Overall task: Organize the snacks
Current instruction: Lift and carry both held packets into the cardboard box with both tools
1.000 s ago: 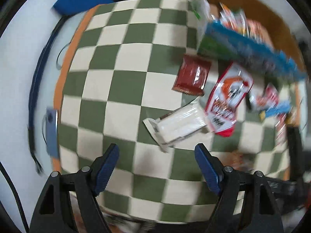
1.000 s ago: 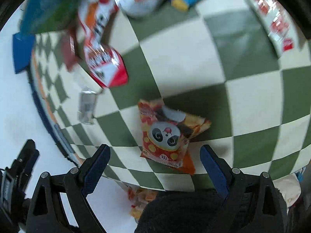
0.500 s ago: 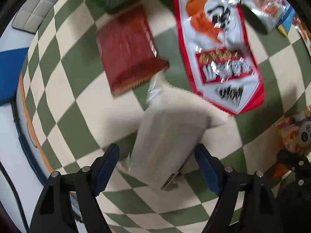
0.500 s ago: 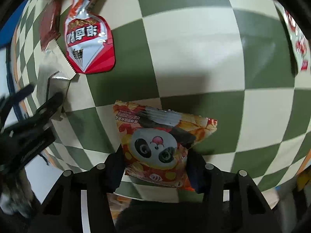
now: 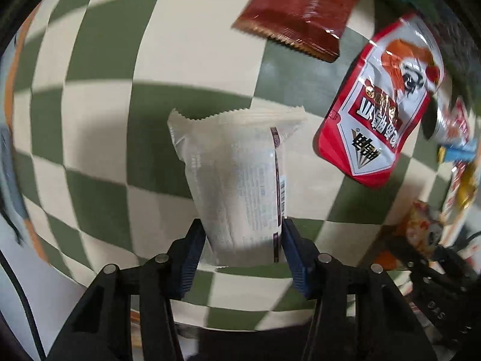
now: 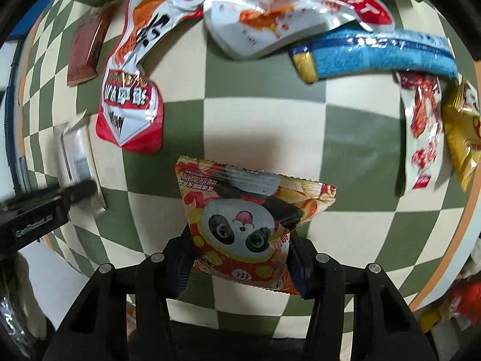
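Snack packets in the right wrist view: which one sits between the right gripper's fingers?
The panda-face packet, orange and red, its lower end pinched in the right gripper. The red-and-white pouch and the blue packet lie apart on the checked cloth.

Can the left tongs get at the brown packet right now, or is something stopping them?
Probably not yet. The left tongs have just closed on the white packet, so they are full. The brown packet lies flat beyond it on the checkered cloth, uncovered, reachable once the white one is dropped.
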`<action>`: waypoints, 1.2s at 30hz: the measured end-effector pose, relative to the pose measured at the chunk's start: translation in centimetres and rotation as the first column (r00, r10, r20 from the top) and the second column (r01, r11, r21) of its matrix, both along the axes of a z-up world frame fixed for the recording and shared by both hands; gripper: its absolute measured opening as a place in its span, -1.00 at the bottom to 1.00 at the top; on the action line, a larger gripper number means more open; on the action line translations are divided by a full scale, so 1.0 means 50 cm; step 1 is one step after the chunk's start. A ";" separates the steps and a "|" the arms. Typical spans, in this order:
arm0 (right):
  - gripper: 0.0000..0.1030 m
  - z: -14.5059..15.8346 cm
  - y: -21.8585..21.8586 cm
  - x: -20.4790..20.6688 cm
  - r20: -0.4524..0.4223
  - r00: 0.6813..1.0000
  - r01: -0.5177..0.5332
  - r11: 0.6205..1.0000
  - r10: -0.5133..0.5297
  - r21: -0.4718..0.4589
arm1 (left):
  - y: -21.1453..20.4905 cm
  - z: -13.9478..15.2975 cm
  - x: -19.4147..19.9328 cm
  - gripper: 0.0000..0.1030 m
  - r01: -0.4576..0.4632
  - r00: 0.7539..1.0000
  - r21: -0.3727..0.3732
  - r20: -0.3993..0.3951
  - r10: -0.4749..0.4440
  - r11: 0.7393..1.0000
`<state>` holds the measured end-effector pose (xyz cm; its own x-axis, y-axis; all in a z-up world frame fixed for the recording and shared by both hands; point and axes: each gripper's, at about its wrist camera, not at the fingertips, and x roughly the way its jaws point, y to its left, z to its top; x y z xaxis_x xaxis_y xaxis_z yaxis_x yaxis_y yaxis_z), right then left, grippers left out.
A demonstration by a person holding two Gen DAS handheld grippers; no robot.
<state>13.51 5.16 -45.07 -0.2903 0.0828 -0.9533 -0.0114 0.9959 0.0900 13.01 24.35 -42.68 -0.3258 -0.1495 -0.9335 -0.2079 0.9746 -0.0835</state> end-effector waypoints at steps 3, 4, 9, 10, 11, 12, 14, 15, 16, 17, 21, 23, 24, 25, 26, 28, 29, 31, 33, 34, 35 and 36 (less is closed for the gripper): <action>0.08 0.008 0.006 0.003 -0.009 1.000 -0.008 1.000 0.008 0.027 | -0.003 0.006 -0.012 -0.04 0.012 1.000 -0.019 0.017 -0.012 1.000; 0.09 0.010 0.002 0.007 -0.015 1.000 -0.004 0.999 0.005 0.038 | -0.006 0.006 -0.018 -0.04 0.039 0.999 -0.008 0.024 -0.039 0.999; 0.21 0.027 -0.030 0.017 -0.032 0.999 0.015 0.997 -0.013 0.078 | -0.030 0.013 -0.006 -0.02 0.094 0.995 0.031 0.028 -0.095 0.995; 0.22 0.033 -0.034 0.020 -0.032 0.999 0.024 0.996 -0.021 0.081 | -0.027 0.009 -0.007 -0.02 0.085 0.996 0.032 0.026 -0.086 0.996; 0.22 0.037 -0.036 0.019 -0.037 0.999 0.035 0.996 -0.032 0.082 | -0.018 0.007 -0.001 -0.02 0.075 0.997 0.032 0.024 -0.076 0.997; 0.22 0.035 -0.058 0.030 -0.039 0.998 0.045 0.995 -0.042 0.085 | -0.008 0.007 0.010 0.00 0.069 0.997 0.035 0.024 -0.069 0.997; 0.22 0.036 -0.067 0.032 -0.038 0.997 0.067 0.994 -0.064 0.090 | 0.016 -0.008 0.003 0.02 0.061 0.997 0.051 0.036 -0.063 0.997; 0.22 0.038 -0.073 0.034 -0.035 0.997 0.078 0.993 -0.075 0.091 | 0.019 -0.007 0.003 -0.01 0.060 0.997 0.065 0.045 -0.063 0.996; 0.22 0.043 -0.078 0.037 -0.030 0.996 0.086 0.992 -0.083 0.088 | 0.019 -0.002 0.001 -0.03 0.062 0.996 0.079 0.059 -0.067 0.995; 0.22 0.043 -0.079 0.041 -0.023 0.996 0.089 0.992 -0.087 0.086 | 0.017 -0.001 0.005 -0.05 0.066 0.995 0.091 0.068 -0.072 0.994; 0.12 0.074 -0.102 0.063 0.024 0.997 0.074 0.995 -0.076 0.068 | -0.003 0.030 0.000 -0.15 0.095 0.986 0.156 0.118 -0.114 0.983; -0.02 0.090 -0.102 0.062 0.057 0.996 0.068 0.996 -0.071 0.063 | -0.011 0.046 -0.005 -0.15 0.102 0.982 0.172 0.140 -0.127 0.980; -0.05 0.095 -0.098 0.066 0.059 0.996 0.066 0.996 -0.070 0.066 | -0.014 0.057 -0.009 -0.15 0.106 0.979 0.179 0.154 -0.135 0.978; -0.06 0.101 -0.098 0.059 0.059 0.996 0.067 0.995 -0.072 0.070 | -0.018 0.066 -0.012 -0.16 0.111 0.976 0.183 0.163 -0.141 0.977; -0.08 0.107 -0.100 0.057 0.029 0.997 0.066 0.994 -0.069 0.090 | -0.024 0.079 -0.018 -0.16 0.117 0.973 0.188 0.175 -0.151 0.975; -0.11 0.122 -0.098 0.053 0.034 0.997 0.063 0.993 -0.067 0.095 | -0.037 0.101 -0.027 -0.17 0.128 0.966 0.190 0.198 -0.165 0.974; -0.12 0.127 -0.099 0.053 0.028 0.998 0.060 0.993 -0.064 0.103 | -0.069 0.108 -0.031 -0.17 0.134 0.962 0.191 0.210 -0.174 0.972; -0.13 0.137 -0.096 0.046 0.027 0.998 0.058 0.991 -0.062 0.121 | -0.083 0.128 -0.040 -0.18 0.144 0.955 0.190 0.232 -0.187 0.971; -0.13 0.161 -0.091 0.035 0.044 0.997 0.054 0.990 -0.061 0.134 | -0.097 0.159 -0.047 -0.18 0.157 0.944 0.187 0.261 -0.203 0.970; -0.14 0.172 -0.089 0.032 0.052 0.997 0.052 0.989 -0.060 0.141 | -0.106 0.175 -0.048 -0.18 0.162 0.938 0.183 0.277 -0.209 0.970; -0.14 0.188 -0.090 0.032 0.062 0.996 0.050 0.987 -0.060 0.151 | -0.113 0.187 -0.047 -0.18 0.168 0.933 0.180 0.289 -0.216 0.969; -0.14 0.205 -0.093 0.032 0.073 0.996 0.046 0.986 -0.058 0.161 | -0.120 0.201 -0.049 -0.18 0.173 0.928 0.178 0.300 -0.221 0.969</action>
<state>15.10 0.49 -34.80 -0.2081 0.2477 -0.9462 0.0268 0.9685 0.2476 10.55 18.34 -32.64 -0.0202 0.0331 -0.9992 0.0033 0.9994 0.0330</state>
